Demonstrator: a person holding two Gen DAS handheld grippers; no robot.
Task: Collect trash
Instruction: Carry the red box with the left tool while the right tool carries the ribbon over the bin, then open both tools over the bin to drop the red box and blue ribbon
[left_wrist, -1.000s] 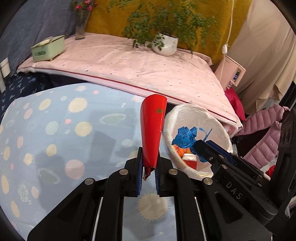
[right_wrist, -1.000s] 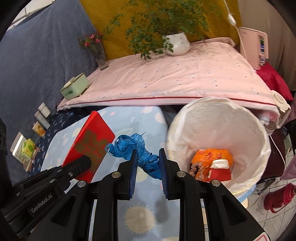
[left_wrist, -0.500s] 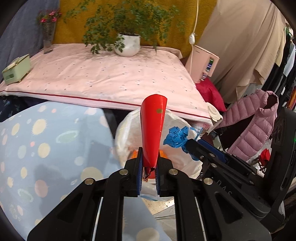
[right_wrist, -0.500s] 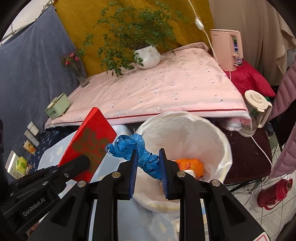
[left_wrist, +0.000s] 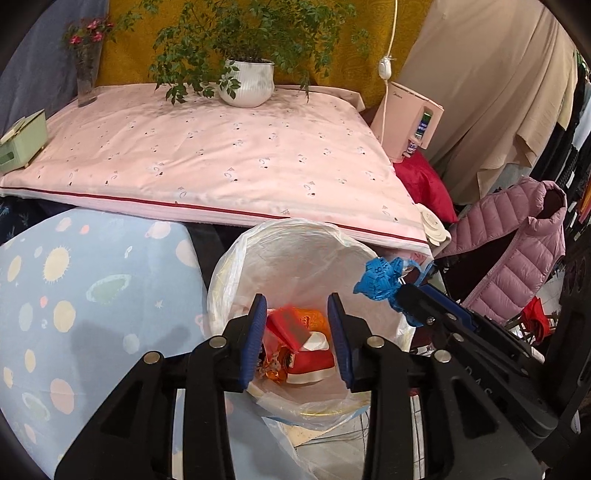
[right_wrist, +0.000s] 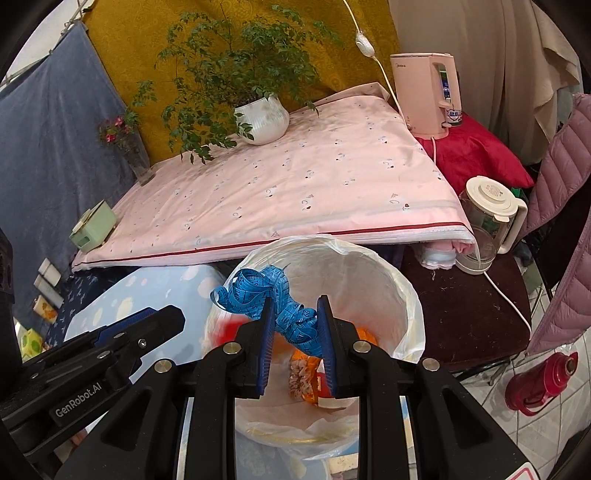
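A trash bin lined with a white bag (left_wrist: 295, 243) (right_wrist: 373, 266) stands below both grippers. My left gripper (left_wrist: 297, 328) is open and empty above the bin; a red packet (left_wrist: 288, 326) lies inside on orange wrappers and a red and white box (left_wrist: 310, 356). My right gripper (right_wrist: 293, 326) is shut on a bundled blue tape measure (right_wrist: 258, 291) over the bin mouth; the tape also shows in the left wrist view (left_wrist: 380, 282). The left gripper's fingers (right_wrist: 140, 325) show at the bin's left edge.
A light blue spotted cloth (left_wrist: 92, 295) covers the table at left. Behind is a pink covered surface (left_wrist: 221, 155) with a potted plant (left_wrist: 247, 85), a flower vase (left_wrist: 86, 74) and a green box (left_wrist: 22, 140). A kettle (right_wrist: 487, 218), pink jacket (left_wrist: 517, 243) and red flask (right_wrist: 539, 376) are at right.
My left gripper has opened and the red packet has dropped into the bin. Both grippers have moved further over the bin. The right gripper still holds the blue tape.
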